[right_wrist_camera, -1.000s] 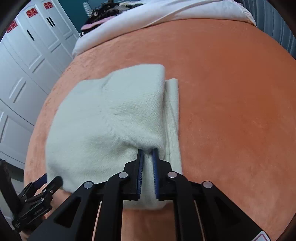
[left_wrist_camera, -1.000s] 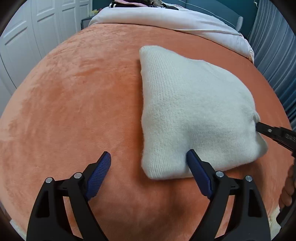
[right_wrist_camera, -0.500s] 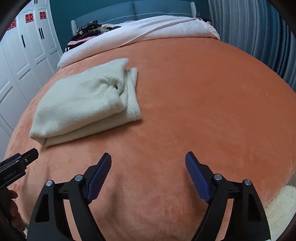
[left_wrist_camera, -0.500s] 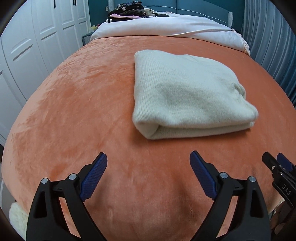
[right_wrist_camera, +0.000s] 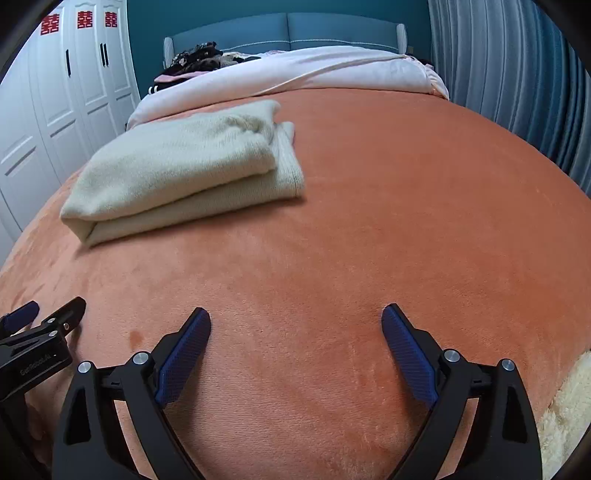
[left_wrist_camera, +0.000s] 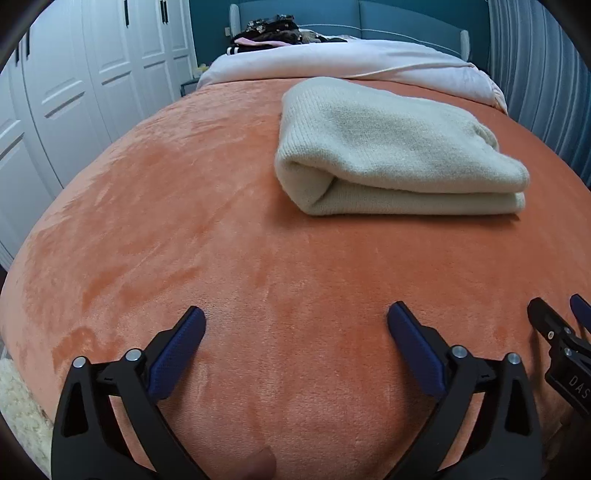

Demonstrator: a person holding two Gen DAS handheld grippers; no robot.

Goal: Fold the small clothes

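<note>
- Sweater (left_wrist_camera: 391, 147), cream knit, lies folded in a thick two-layer bundle on my blanket (left_wrist_camera: 221, 240), at about 1 o'clock in the left view and 10 o'clock in the right view (right_wrist_camera: 184, 166).
- My left gripper (left_wrist_camera: 295, 332) hangs near the bed's near edge, well apart from the sweater; its fingers are opening wide, nothing between them.
- My right gripper (right_wrist_camera: 295, 328) is the same: fingers spreading, only blanket between them.
- I judge the fold done. To finish well I'd keep both grippers clear of the bundle, so no pad snags the loose upper layer at 2 o'clock.
- The orange plush blanket is soft, so the bundle may sag.
- Beyond at 12 o'clock: a pale duvet (left_wrist_camera: 351, 62), dark clothes (right_wrist_camera: 195, 59), a blue headboard (right_wrist_camera: 288, 29).
- White wardrobes (left_wrist_camera: 92, 74) stand at 10 o'clock, curtains (right_wrist_camera: 517, 92) at 2.
</note>
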